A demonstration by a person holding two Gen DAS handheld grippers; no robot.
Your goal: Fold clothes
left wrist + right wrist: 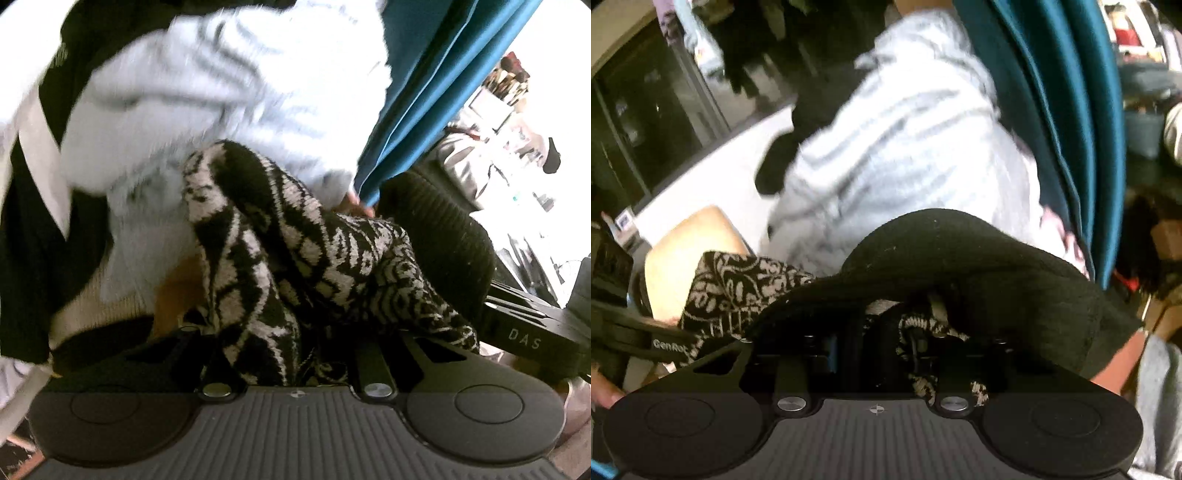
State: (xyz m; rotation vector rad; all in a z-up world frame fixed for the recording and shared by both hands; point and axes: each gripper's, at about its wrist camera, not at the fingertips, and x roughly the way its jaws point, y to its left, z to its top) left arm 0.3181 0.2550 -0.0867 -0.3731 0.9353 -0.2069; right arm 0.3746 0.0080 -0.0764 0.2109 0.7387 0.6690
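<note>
Both grippers hold one black-and-white patterned knit (280,236) up off the pile, left gripper (291,354) and right gripper (886,328) each with jaws closed on its cloth, likely to spread it for folding, above a grey striped garment (908,140).

Black-and-white patterned knit (280,236): thick, fuzzy, bold zebra-like print. Bunched and draped in heavy folds, running down into the near foreground of the left view, hanging rather than lying flat. Its black ribbed part (443,229) sits to the right of the print, rounded over in a hump. In the right view the same knit (735,284) shows at lower left, with the black part (960,266) arching across the middle and bits of print peeking out under it. Behind it, a pale grey striped garment (207,103), crumpled and blurred, and a teal cloth (424,92) hanging in long vertical folds.
</note>
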